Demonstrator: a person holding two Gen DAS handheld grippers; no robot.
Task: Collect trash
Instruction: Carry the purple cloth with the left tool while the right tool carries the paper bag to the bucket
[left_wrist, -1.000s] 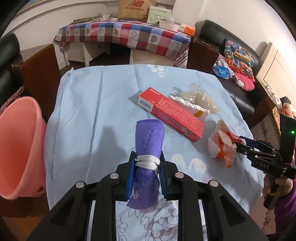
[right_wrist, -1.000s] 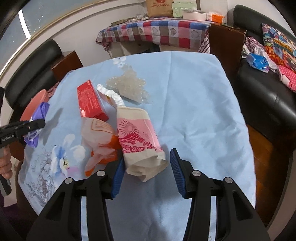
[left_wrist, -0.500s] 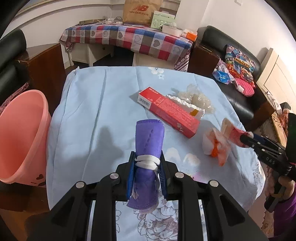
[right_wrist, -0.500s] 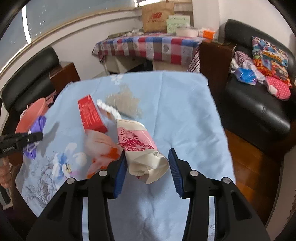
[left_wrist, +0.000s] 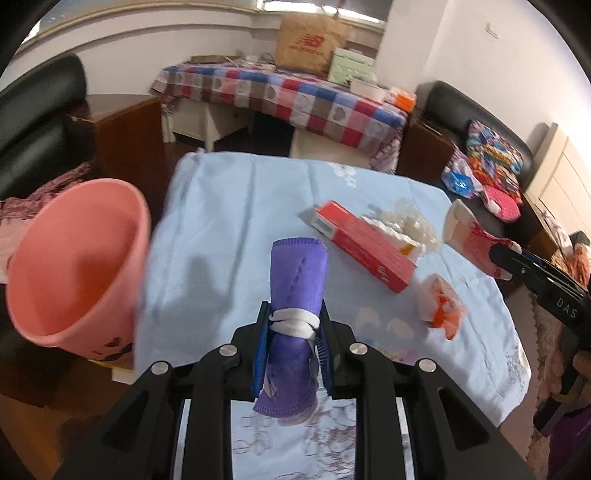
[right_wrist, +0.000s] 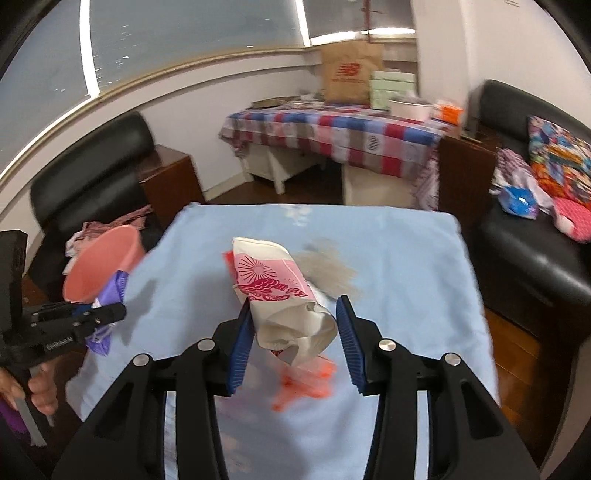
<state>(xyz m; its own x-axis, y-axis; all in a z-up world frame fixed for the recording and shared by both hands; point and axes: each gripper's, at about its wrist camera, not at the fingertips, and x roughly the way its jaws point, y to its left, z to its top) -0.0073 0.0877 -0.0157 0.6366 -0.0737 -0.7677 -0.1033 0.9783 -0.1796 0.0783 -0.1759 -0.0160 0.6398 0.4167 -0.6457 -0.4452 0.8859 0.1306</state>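
Mask (left_wrist: 297, 295): we had it rolled, clamped in our left gripper (left_wrist: 293, 343), clear of the table (left_wrist: 221, 221).
Mask axis: lengthwise along the fingers, pointing forward.
Paper bag (right_wrist: 280, 291): squeezed between our right gripper's (right_wrist: 295, 332) pads, lifted off the cloth.
Bag axis: mouth pointing away.
Bin (left_wrist: 74, 258): pink, beside the table; we judged both loads bound there.
Left behind: red box (left_wrist: 364, 245), orange wrapper (left_wrist: 441, 308).

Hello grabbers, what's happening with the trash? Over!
Left gripper clamped on rolled purple face mask. Right gripper holding crumpled pink-and-white paper bag, lifted off table. Pink plastic bin at left, path clear.
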